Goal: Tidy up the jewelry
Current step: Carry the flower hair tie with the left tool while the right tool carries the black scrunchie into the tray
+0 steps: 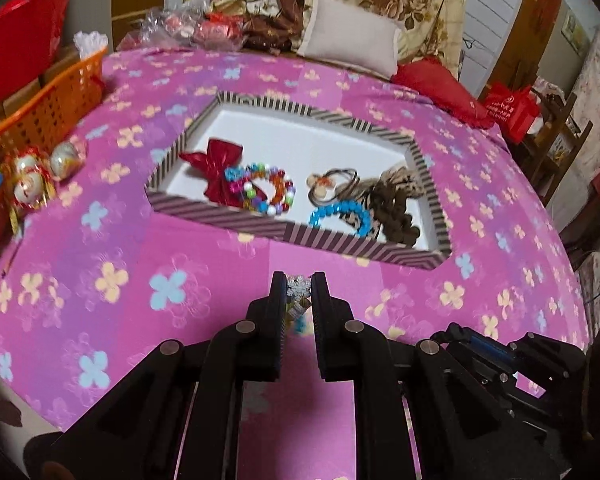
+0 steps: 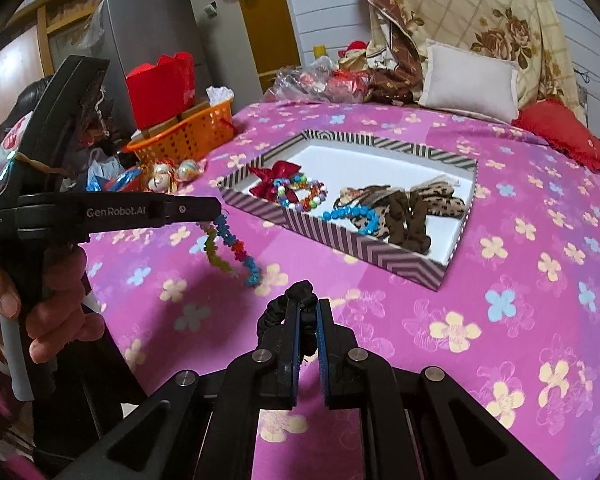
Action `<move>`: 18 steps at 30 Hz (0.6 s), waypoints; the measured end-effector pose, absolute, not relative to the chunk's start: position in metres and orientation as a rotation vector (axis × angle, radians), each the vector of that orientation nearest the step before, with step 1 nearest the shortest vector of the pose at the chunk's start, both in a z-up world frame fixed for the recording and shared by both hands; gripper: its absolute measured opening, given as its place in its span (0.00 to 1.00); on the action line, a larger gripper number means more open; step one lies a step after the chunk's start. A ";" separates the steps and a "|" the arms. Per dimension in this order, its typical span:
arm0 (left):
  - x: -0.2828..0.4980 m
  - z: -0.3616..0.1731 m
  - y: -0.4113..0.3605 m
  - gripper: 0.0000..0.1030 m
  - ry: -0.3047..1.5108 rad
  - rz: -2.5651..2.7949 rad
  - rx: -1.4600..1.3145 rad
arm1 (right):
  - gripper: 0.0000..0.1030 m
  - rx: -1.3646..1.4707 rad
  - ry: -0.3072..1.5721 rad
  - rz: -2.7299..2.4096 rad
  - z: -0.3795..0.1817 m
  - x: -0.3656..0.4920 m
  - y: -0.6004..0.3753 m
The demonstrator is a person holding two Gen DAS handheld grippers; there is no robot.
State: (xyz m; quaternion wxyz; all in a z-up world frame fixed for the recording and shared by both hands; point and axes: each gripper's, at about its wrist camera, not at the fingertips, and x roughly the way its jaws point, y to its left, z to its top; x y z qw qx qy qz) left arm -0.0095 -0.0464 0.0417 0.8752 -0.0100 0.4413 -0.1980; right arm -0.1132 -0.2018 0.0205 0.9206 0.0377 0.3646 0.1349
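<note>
Our left gripper (image 1: 299, 286) pinches a colourful beaded strand (image 2: 236, 246) — it dangles above the pink bedspread (image 2: 480, 340), short of the striped tray (image 2: 380, 250). Our right gripper (image 2: 308, 308) is clamped on a black scrunchie (image 2: 296, 294) — also near the tray's front wall.

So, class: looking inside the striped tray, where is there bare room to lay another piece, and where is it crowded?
The striped tray has bare white floor along its far wall, behind the red bow and the brown scrunchies. Its near half is crowded: bow, multicolour bead bracelet, blue bead bracelet and scrunchies lie close together.
</note>
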 end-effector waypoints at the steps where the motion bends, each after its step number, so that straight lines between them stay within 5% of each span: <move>1: -0.010 0.045 -0.046 0.11 0.915 -0.411 -0.018 | 0.07 0.077 0.746 0.277 0.022 -0.113 -0.203; 18: 0.002 0.073 -0.056 0.11 0.862 -0.375 0.034 | 0.07 0.111 0.729 0.252 0.036 -0.098 -0.220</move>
